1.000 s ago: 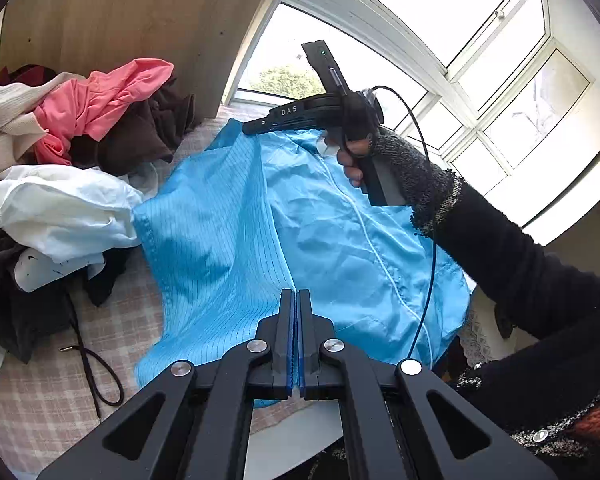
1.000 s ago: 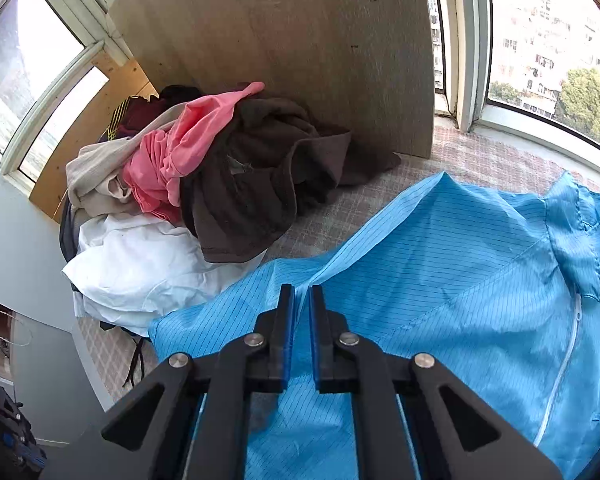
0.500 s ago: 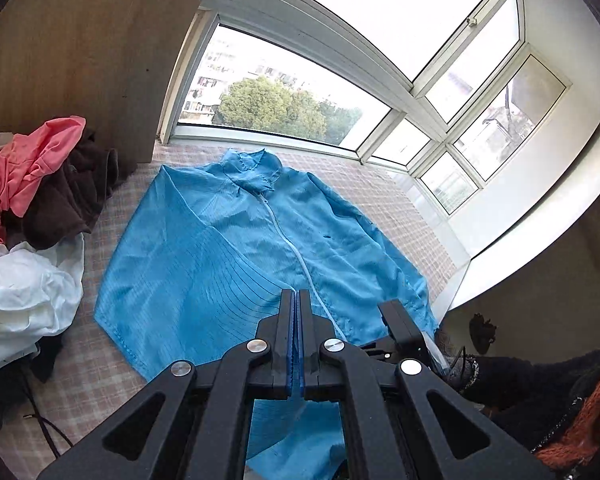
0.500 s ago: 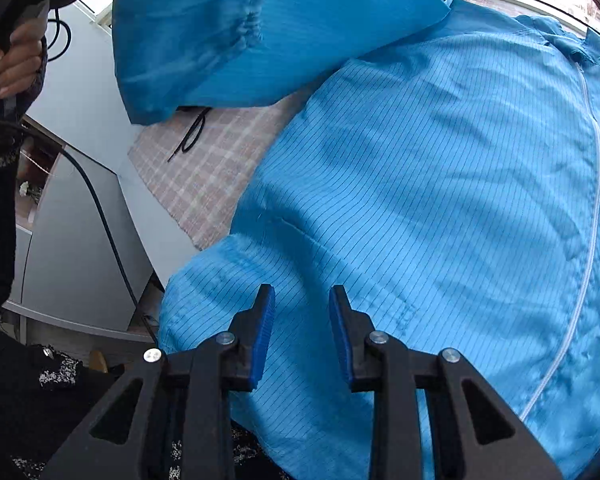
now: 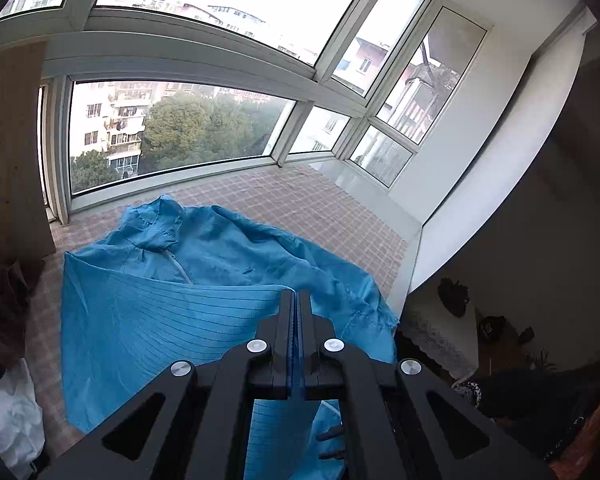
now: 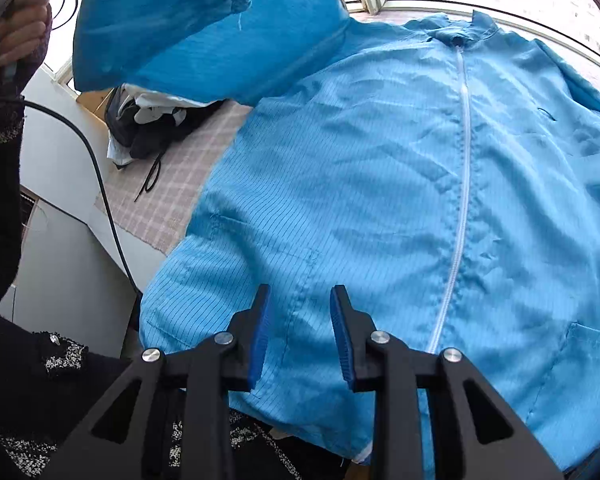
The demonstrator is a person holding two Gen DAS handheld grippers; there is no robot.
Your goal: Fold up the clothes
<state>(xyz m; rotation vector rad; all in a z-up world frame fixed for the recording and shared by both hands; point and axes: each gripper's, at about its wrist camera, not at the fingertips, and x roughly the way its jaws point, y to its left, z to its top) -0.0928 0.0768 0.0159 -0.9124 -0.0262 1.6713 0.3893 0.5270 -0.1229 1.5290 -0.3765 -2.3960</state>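
Checked cloth (image 5: 340,216) half hidden beneath blue jacket (image 6: 380,200).

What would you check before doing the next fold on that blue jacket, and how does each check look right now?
1. Left gripper shut on the sleeve: ok.
2. Sleeve lifted off the blue jacket: ok.
3. Right gripper open, over the hem: ok.
4. Zipper closed and straight: ok.
5. Jacket front smooth: not ok, wrinkles near the zipper.
6. Other sleeve laid flat: cannot tell.
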